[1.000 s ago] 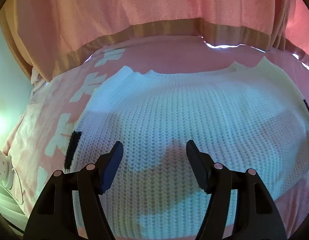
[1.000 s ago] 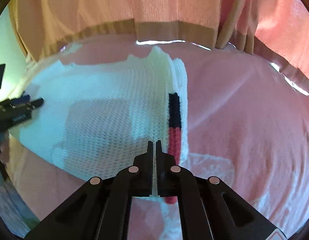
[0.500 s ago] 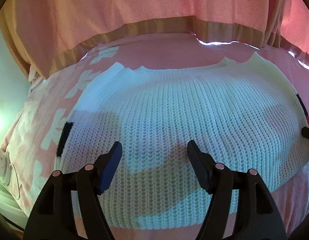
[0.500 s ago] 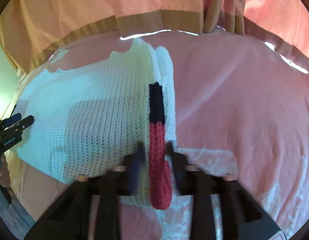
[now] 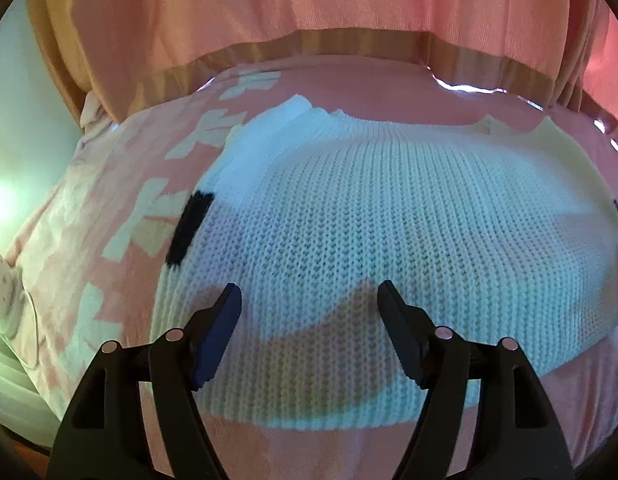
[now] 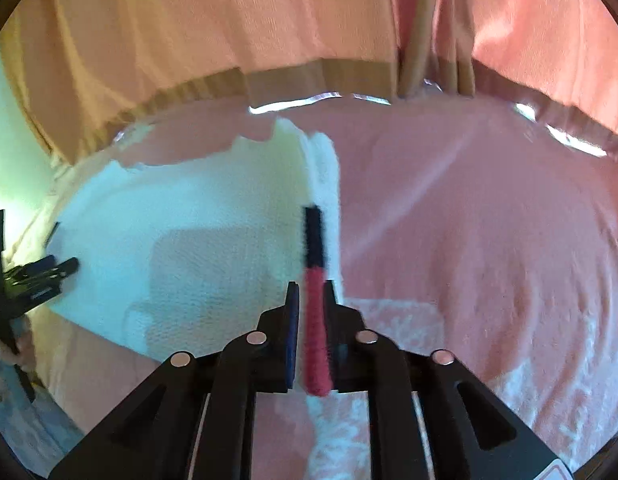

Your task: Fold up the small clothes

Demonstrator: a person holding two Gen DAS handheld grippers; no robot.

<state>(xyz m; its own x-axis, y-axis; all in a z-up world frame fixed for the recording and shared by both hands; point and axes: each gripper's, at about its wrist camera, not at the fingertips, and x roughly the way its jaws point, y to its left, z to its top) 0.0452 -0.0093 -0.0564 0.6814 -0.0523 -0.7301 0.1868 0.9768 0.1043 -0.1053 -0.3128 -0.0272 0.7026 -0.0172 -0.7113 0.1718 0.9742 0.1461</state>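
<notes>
A white knit sweater (image 5: 389, 232) lies spread on a pink bedspread (image 5: 109, 216) with pale patterning, a pink curtain (image 5: 309, 0) hanging beyond at 12 o'clock. The left gripper (image 5: 309, 300) hovers over the sweater's near hem with its 2 jaws set wide and nothing between them, a black cuff (image 5: 189, 228) of a folded sleeve showing at its 10 o'clock. The right gripper (image 6: 311, 300) sits at the sweater's right edge, its jaws narrow either side of the red and black sleeve cuff (image 6: 315, 280); whether they pinch it I cannot tell.
</notes>
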